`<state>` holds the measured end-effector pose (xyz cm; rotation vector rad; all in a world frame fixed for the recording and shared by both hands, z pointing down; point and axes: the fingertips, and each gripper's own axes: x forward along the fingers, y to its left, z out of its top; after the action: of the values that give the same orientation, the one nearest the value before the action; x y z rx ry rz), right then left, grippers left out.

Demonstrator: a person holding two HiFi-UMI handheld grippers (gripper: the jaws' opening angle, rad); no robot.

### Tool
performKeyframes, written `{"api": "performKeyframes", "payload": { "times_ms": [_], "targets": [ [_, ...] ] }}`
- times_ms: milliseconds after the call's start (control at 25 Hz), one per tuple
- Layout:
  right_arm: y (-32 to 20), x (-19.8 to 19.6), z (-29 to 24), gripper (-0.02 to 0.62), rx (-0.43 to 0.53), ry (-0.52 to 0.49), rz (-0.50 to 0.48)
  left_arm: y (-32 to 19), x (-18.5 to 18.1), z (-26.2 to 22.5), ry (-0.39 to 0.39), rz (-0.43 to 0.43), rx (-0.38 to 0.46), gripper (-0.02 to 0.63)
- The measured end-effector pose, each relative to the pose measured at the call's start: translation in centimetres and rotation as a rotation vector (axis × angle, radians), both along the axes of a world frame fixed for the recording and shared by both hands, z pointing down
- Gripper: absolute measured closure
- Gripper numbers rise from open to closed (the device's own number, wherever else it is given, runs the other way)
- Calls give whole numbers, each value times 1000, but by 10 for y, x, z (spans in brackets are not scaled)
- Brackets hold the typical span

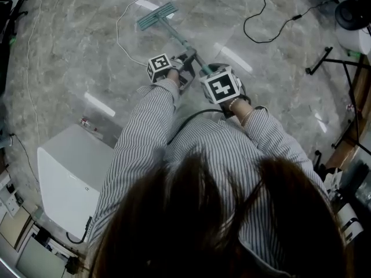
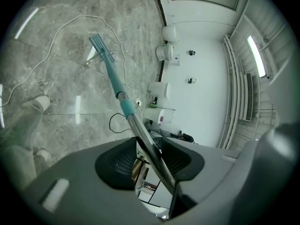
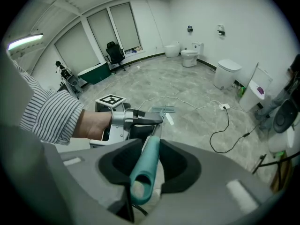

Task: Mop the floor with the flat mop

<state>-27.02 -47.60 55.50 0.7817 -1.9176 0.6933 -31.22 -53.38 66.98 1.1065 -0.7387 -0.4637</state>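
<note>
left gripper (image 2: 153, 159): clamping flat mop (image 2: 114, 76) | right gripper (image 3: 144, 168): clamping flat mop

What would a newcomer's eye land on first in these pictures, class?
The teal flat mop reaches across the grey marbled floor, its head well ahead of the person. The left gripper and right gripper both clamp its handle, left one further down the shaft. A white box stands on the floor at the person's left.

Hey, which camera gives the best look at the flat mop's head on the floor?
The head view: the mop head lies whole, seen from above on the floor. The left gripper view shows the mop head foreshortened at the pole's far end; the right gripper view shows the mop head small and distant.
</note>
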Motion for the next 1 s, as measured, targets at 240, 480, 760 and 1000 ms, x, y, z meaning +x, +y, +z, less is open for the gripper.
{"api": "performKeyframes", "payload": {
  "times_ms": [240,480,760,1000],
  "targets": [
    [54,62,8,479,6,-5,-41,49,60,6,-12,-18,13,449],
    [133,140,14,479,-8,1,-67,127,138,9,25,-92,23,451],
    [227,209,13,477,-16,30,-81,220,209,8,54,-126,15,456],
    [318,253,21,477,-25,47,-41,310,254,14,60,-92,-13,464]
  ]
}}
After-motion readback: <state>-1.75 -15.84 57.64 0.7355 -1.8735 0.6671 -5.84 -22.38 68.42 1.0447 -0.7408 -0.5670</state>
